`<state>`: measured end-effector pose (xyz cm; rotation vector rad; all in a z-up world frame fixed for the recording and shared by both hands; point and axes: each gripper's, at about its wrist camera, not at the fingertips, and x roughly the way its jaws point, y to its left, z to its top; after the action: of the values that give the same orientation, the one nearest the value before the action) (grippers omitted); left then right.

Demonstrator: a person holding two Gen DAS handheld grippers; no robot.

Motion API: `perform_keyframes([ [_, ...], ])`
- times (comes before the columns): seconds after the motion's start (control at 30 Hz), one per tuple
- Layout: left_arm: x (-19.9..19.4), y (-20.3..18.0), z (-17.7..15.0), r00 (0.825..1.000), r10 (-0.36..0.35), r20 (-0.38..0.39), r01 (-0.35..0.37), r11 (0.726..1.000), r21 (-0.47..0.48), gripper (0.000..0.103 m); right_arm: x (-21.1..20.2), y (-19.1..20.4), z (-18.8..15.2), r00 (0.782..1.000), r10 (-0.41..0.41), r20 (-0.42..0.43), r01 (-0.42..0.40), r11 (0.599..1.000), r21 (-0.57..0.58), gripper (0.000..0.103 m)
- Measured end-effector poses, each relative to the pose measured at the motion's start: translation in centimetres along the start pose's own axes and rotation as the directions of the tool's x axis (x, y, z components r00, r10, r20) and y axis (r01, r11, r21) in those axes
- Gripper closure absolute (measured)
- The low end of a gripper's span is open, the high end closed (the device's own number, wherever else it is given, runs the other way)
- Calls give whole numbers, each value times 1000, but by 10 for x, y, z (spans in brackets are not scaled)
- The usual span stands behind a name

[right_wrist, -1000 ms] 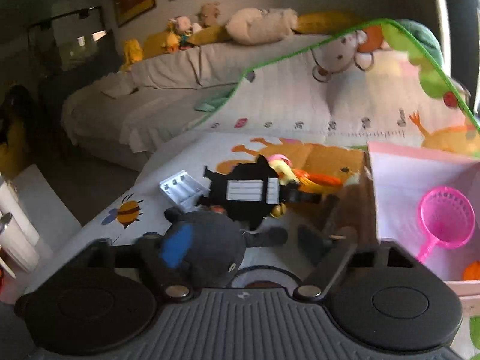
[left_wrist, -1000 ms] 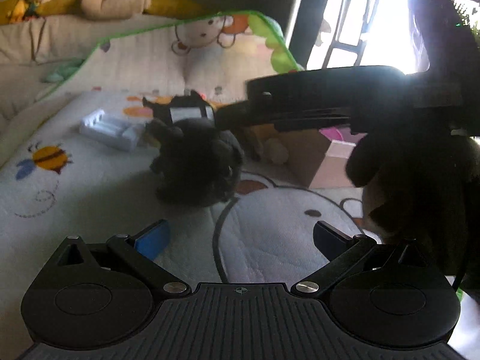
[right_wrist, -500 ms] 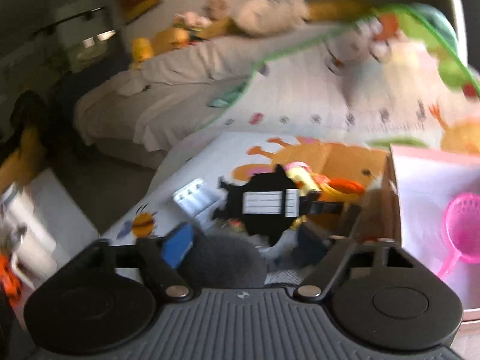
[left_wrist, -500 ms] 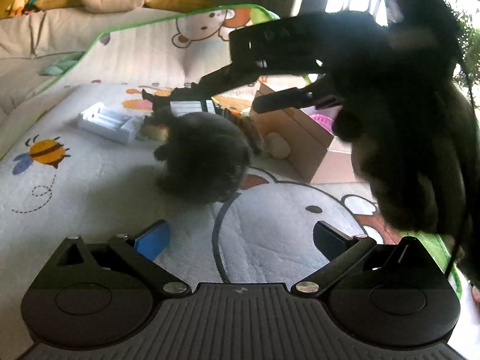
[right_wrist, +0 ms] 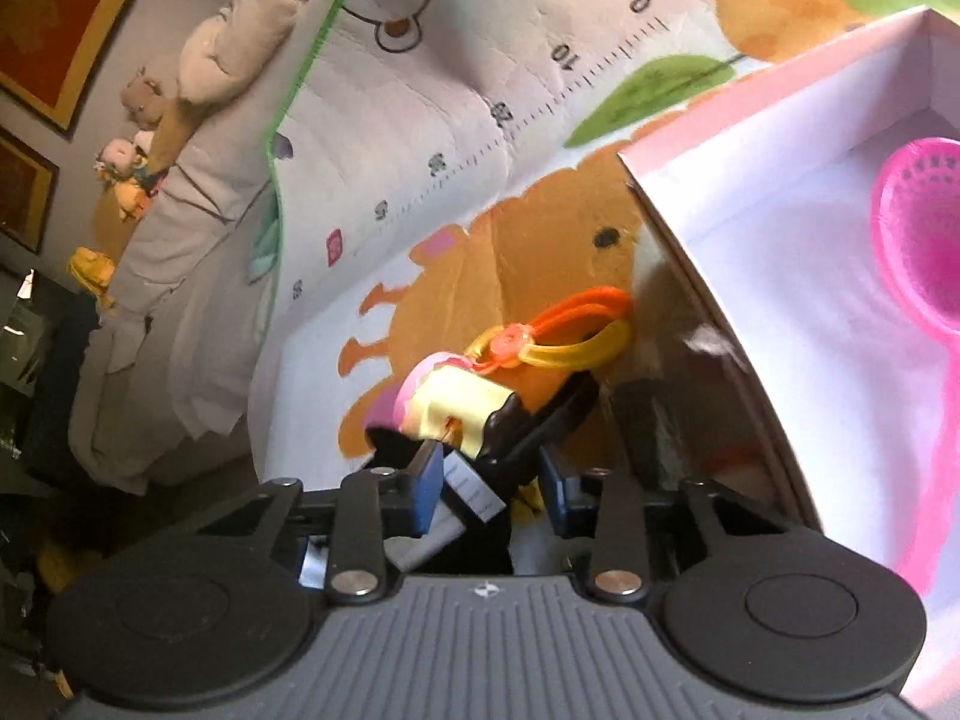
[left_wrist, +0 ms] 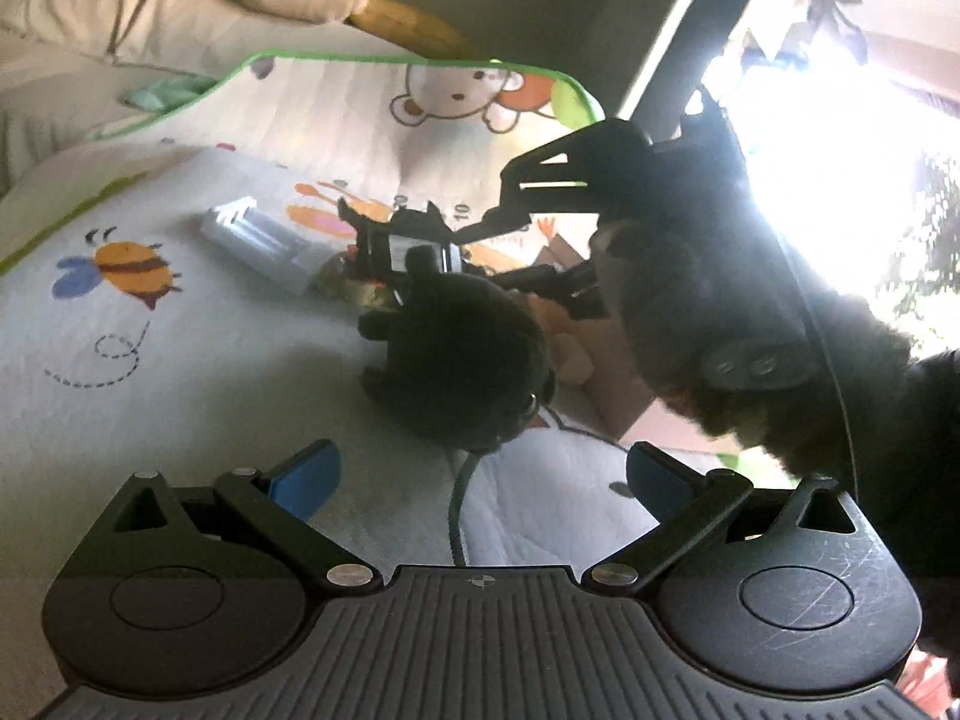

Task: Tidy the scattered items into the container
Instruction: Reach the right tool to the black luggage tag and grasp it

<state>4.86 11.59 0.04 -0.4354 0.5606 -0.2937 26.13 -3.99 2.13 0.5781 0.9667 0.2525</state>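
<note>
My left gripper (left_wrist: pixel 480 474) is open and empty above the play mat, with a dark plush toy (left_wrist: pixel 462 360) lying just ahead of it. My right gripper (right_wrist: pixel 489 483) has its jaws narrowed around a black cat-shaped toy with a white label (right_wrist: pixel 474 492); whether the pads press it is unclear. In the left wrist view the right gripper (left_wrist: pixel 540 240) reaches over that toy (left_wrist: pixel 408 246). A yellow and pink toy with orange loops (right_wrist: pixel 480 378) lies just ahead. The pink-rimmed white box (right_wrist: pixel 780 276) holds a pink scoop (right_wrist: pixel 924 252).
A white battery-holder tray (left_wrist: pixel 258 240) lies on the mat left of the black toy. The mat folds up against a sofa with plush animals (right_wrist: pixel 156 102). A beige plush (right_wrist: pixel 654 300) sits against the box wall. Bright window at right in the left wrist view.
My right gripper has passed over the dark plush, rolled sideways and moved down onto the black cat-shaped toy, its jaws narrowing around it. The left gripper stays open, tilted slightly.
</note>
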Motion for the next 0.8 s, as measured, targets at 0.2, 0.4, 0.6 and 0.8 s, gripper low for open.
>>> perform_keyframes([
  [0.2, -3, 7, 0, 1000, -17, 12, 18, 999, -46, 0, -9, 15, -4, 998, 31, 63, -20, 985, -174, 102],
  [0.4, 0, 0, 0, 1000, 13, 12, -13, 1000, -13, 0, -48, 36, -11, 994, 33, 103, 0, 952, -305, 102],
  [0.6, -5, -1, -1, 998, 31, 48, -30, 1000, -7, 0, -3, 21, 4, 998, -57, 21, 59, 990, -124, 75],
  [0.8, -5, 9, 1, 999, 5, 51, -2, 998, -58, 0, 33, 18, 7, 999, -44, -13, 42, 989, -140, 89],
])
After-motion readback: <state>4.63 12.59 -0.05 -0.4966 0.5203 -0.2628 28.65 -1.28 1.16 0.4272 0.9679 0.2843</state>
